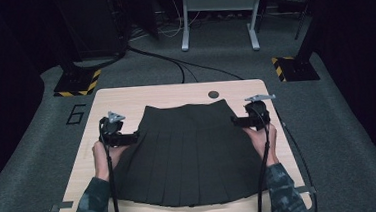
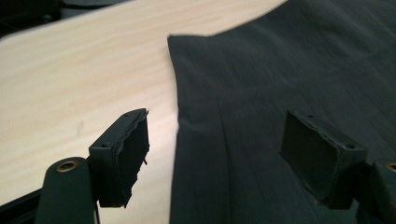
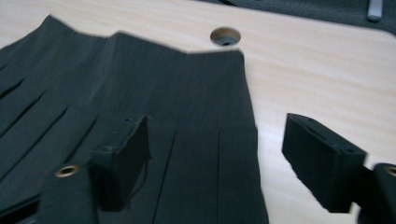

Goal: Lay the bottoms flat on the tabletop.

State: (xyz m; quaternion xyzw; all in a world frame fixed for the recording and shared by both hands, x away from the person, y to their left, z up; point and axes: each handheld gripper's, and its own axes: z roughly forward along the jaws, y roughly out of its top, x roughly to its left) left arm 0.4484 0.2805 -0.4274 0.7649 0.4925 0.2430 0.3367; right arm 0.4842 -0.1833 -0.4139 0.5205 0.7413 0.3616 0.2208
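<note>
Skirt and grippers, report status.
Left gripper and right gripper: jaws open, nothing between the pads. Dark pleated skirt flat on table, waistband far. Nothing in the way.

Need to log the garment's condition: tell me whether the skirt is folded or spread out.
Spread out. The skirt lies flat on the table, waistband at the far end, pleats fanning toward the near hem, no layer doubled over.

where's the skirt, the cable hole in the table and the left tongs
skirt [image 1: 189, 156], high view, middle of the pleated cloth
cable hole [image 1: 213, 94], high view, centre of the round hole
left tongs [image 2: 215, 158], left gripper view, midway between its open fingertips
</note>
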